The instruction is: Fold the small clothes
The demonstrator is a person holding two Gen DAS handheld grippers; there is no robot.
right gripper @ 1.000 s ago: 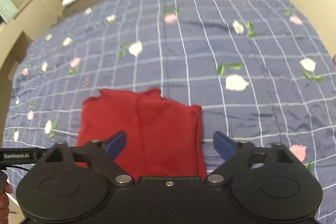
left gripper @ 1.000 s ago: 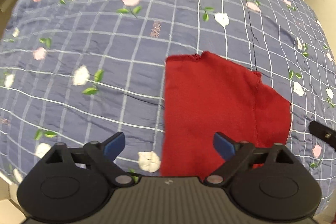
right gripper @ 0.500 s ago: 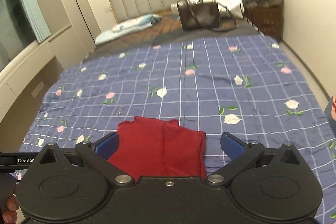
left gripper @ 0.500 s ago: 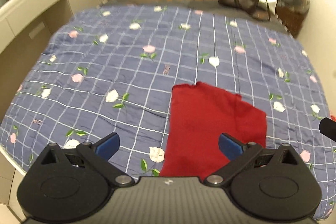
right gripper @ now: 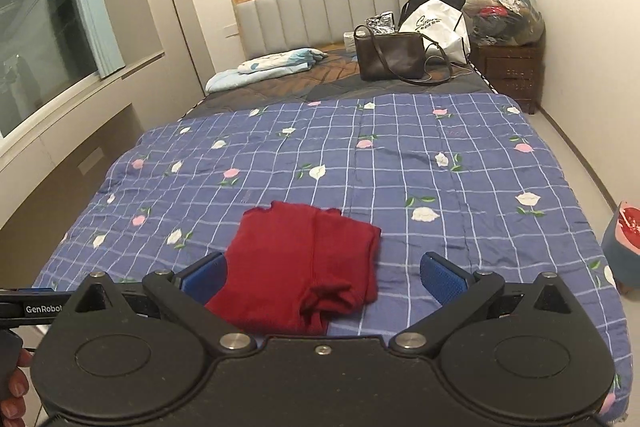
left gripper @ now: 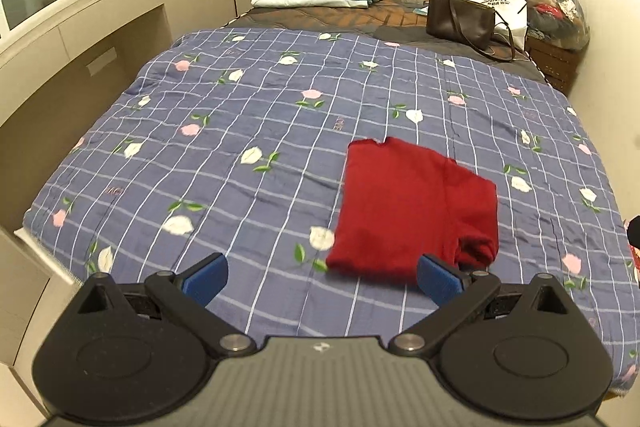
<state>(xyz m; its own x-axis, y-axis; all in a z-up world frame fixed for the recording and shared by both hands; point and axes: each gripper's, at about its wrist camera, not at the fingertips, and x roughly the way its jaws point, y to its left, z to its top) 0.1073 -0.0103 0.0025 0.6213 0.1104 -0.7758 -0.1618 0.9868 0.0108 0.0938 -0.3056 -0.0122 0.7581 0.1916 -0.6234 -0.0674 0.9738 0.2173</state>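
A red garment [left gripper: 416,207] lies folded into a compact rectangle on the blue flowered quilt [left gripper: 248,131], near the bed's foot; in the right wrist view the red garment [right gripper: 304,263] has a rumpled near corner. My left gripper [left gripper: 322,279] hangs open above the quilt's near edge, with nothing between its blue pads, and the garment sits just beyond its right finger. My right gripper [right gripper: 322,277] is open too, raised well back from the bed, with the garment showing between its fingers but apart from them.
A brown handbag [right gripper: 390,57], a white bag [right gripper: 434,27] and folded bedding [right gripper: 272,65] lie at the head of the bed. A wooden nightstand [right gripper: 510,69] carries a bag of clothes. A low stool [right gripper: 622,243] stands at the right. A person's fingers [right gripper: 16,387] show at lower left.
Both grippers have pulled up and back from the bed, so the whole room comes into view. The red garment stays folded where it was. Both stay open.
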